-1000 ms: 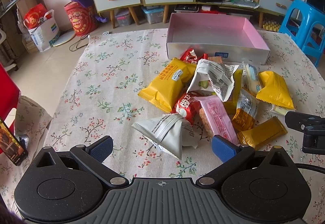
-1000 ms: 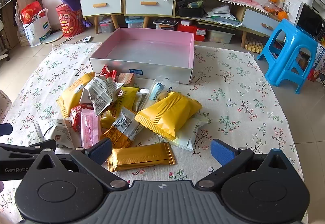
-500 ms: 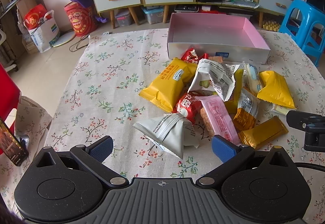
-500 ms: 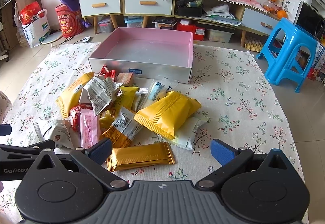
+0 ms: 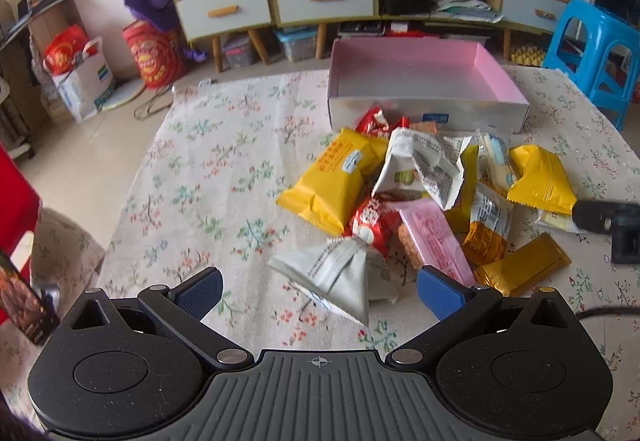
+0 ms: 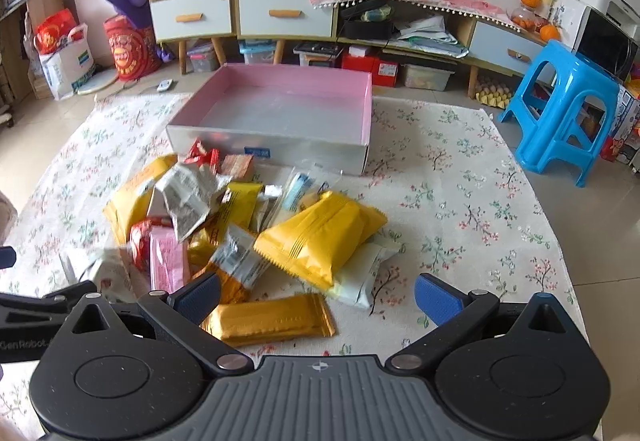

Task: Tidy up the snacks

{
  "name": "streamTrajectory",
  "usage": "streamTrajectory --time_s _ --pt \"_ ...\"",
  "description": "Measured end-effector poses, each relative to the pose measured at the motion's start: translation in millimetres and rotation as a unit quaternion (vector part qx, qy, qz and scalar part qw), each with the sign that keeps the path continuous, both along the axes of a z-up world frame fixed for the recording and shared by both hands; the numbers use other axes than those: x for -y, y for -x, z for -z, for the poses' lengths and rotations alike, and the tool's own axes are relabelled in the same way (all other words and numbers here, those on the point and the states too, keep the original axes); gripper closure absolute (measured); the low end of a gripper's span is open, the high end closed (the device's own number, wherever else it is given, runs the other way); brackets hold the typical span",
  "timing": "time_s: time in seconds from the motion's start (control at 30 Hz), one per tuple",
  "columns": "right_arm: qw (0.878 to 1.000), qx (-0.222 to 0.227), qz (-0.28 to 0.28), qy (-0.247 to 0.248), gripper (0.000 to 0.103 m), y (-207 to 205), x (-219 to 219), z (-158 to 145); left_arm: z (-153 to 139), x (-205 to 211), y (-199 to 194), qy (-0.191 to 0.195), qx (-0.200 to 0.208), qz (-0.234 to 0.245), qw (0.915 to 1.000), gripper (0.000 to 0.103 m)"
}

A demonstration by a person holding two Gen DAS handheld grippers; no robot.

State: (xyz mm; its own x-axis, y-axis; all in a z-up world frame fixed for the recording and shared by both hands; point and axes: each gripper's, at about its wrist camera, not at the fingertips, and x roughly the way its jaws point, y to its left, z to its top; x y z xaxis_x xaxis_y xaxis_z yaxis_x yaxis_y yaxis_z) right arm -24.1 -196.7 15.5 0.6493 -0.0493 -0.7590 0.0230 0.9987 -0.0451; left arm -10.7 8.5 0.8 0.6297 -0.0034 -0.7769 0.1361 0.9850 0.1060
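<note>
A heap of snack packets lies on the floral tablecloth in front of an empty pink box [image 5: 424, 71], also in the right wrist view [image 6: 280, 109]. My left gripper [image 5: 318, 291] is open and empty, just before a grey triangular packet [image 5: 340, 273] with a pink packet [image 5: 436, 241] and a yellow bag [image 5: 332, 181] beyond. My right gripper [image 6: 318, 297] is open and empty, over a gold bar [image 6: 268, 319], with a large yellow bag [image 6: 320, 237] and a white packet [image 6: 362, 281] just ahead.
A blue stool [image 6: 568, 109] stands to the right of the table. Cabinets with drawers [image 6: 280, 17] line the far wall. The right gripper's body shows at the right edge of the left wrist view [image 5: 608, 225]. Bare tablecloth [image 5: 208, 177] lies left of the heap.
Both grippers have tilted up and eased slightly forward over the heap. Both stay open. No packet has moved.
</note>
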Motion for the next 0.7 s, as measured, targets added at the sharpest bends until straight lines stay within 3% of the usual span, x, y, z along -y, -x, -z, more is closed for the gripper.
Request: streamTrajectory --time_s 0.17,0.33,0.5,0.7 --pt "1.0 0.003 -0.025 0.008 0.008 -10 7 4 -2 -3 -6 0.018 -0.013 0.036 0.9991 0.0" --pt "0.999 -0.017 -0.034 -0.023 0.008 -25 18 7 -3 -3 -19 0.035 -0.048 0.065 0.9961 0.0" --pt "0.998 -0.031 -0.042 -0.033 0.008 -41 22 6 -7 4 -36 0.032 -0.041 0.066 0.9965 0.0" --pt "0.995 -0.055 -0.022 -0.077 0.008 -60 37 9 -5 9 -60 0.076 -0.031 0.094 0.9922 0.0"
